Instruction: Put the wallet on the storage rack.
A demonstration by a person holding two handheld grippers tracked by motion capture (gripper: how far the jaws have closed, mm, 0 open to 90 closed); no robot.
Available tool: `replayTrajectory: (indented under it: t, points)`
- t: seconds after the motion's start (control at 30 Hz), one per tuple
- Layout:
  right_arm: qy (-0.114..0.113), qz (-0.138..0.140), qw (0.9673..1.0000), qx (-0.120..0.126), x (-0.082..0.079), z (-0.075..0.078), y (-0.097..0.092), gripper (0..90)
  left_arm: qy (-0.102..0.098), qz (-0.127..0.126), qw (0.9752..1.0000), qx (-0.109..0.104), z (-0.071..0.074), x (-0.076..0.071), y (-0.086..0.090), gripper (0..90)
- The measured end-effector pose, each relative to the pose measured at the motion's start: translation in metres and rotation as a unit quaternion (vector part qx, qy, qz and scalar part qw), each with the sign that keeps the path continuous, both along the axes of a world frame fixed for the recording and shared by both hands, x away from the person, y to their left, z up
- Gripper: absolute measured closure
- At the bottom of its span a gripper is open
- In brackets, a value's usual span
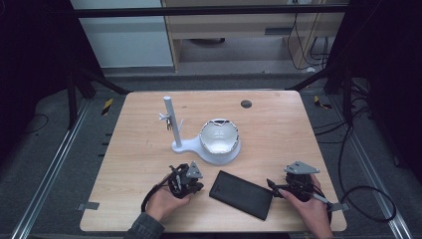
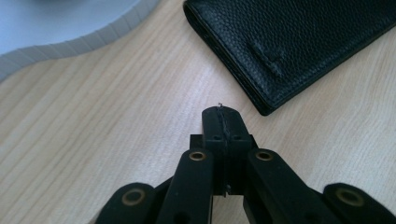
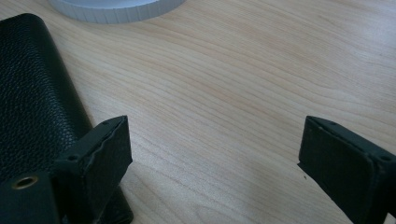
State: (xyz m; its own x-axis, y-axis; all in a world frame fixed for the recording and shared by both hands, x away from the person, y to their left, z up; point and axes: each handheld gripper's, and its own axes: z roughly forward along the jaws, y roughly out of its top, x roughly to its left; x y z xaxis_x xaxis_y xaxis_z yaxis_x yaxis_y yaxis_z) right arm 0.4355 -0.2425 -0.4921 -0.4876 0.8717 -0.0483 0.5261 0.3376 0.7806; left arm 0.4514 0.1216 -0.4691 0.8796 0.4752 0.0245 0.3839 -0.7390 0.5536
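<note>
Looking down from the high view, we see the black wallet [image 1: 242, 193] lying flat on the wooden table [image 1: 278, 129], low in the frame just right of centre, between our two grippers. Our left gripper [image 1: 191, 185] sits lower left of centre, just beside the wallet's left end; in the left gripper view its jaws are pressed together with nothing between them, their tips near the wallet's [image 2: 289, 44] corner at the upper right. Our right gripper [image 1: 278, 186] is at the lower right, next to the wallet's right end; in the right gripper view its jaws stand wide with bare wood between them, the left one over the wallet's [image 3: 32, 102] edge. Above the wallet stands the white stand [image 1: 206, 144] with its post and bowl.
</note>
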Motion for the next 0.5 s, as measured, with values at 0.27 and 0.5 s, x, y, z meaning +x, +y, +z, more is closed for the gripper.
replayTrajectory:
  t: [0.27,0.5]
  points:
    - [0.002,0.005,1.0000,-0.001,0.000,-0.001,0.002,9.8,0.005,-0.019,0.9998,0.007,-0.001,-0.005,-0.007,90.0]
    - [0.002,0.006,1.0000,-0.001,0.000,0.000,0.002,9.9,0.008,-0.028,0.9995,0.015,-0.005,-0.007,-0.012,90.0]
